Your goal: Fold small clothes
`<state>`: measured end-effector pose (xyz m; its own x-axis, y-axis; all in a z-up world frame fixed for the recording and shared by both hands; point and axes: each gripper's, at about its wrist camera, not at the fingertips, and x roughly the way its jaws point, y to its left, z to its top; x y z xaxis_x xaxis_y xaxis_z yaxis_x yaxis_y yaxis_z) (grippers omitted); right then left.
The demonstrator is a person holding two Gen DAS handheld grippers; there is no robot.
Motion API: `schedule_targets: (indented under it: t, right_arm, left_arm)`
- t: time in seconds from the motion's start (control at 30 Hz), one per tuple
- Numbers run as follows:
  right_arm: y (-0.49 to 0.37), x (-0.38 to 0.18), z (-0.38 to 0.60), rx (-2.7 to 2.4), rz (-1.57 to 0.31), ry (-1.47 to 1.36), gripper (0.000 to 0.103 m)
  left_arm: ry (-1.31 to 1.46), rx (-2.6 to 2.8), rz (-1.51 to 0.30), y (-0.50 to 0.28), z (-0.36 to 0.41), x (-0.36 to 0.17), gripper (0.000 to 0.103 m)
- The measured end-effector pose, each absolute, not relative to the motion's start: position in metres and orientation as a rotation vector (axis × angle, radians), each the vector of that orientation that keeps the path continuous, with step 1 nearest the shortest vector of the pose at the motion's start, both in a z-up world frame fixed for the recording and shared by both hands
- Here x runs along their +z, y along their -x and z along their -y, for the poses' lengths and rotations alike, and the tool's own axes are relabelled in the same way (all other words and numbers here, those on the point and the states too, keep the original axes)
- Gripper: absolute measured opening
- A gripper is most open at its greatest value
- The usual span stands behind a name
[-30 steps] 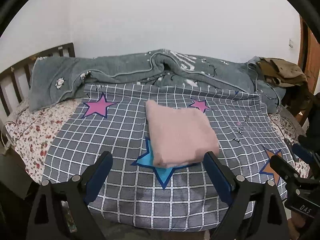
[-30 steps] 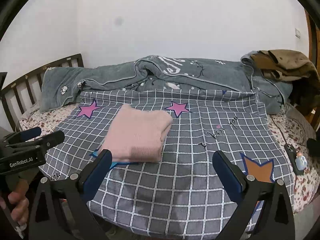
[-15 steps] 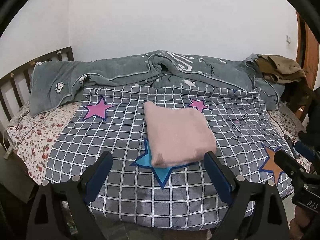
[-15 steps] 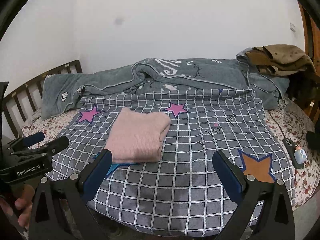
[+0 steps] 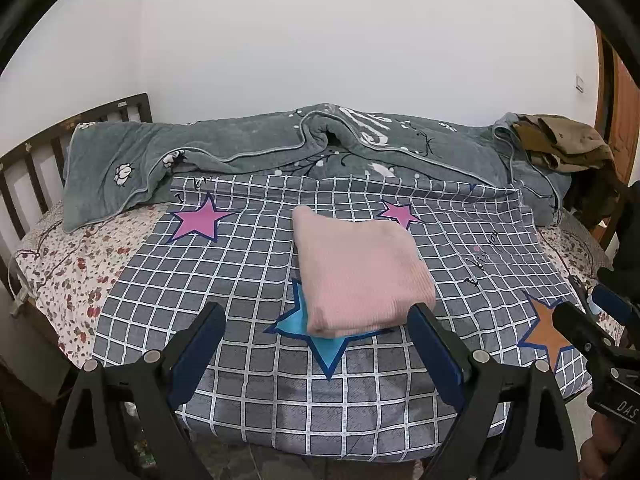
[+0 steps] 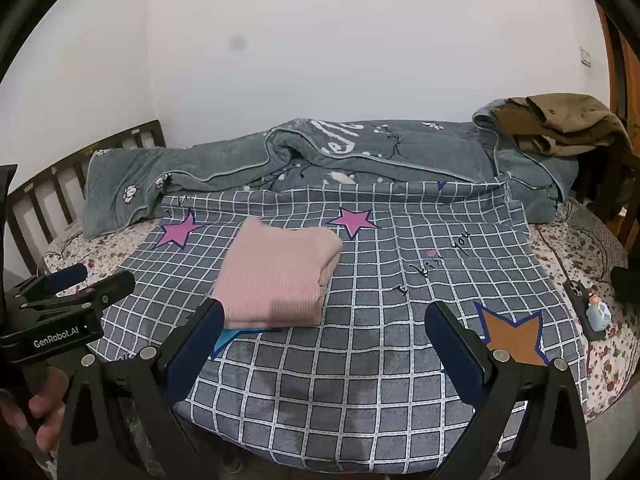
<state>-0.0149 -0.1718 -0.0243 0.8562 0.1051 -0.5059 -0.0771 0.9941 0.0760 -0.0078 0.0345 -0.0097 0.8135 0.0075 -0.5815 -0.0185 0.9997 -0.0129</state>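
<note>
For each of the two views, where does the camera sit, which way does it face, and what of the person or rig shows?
Left wrist: sits on the left gripper, looks down across the bed at the folded pink garment; own open fingers frame it, right gripper at the edge.
Right wrist: sits on the right gripper, same direction, offset sideways; open fingers, left gripper and a hand show.
Shared: garment, checked sheet, grey blanket.
</note>
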Motion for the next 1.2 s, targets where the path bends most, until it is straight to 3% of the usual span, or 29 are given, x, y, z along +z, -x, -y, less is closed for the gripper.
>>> schedule_targets:
  t: [1.2]
  right_arm:
    - [0.0191, -0.0203, 0.1729, 0.085, -0.529, -0.07, 0.099]
  left_arm:
    - [0.017, 0.023, -0.612, 0.0119, -0.0358, -0.0033, 0.092]
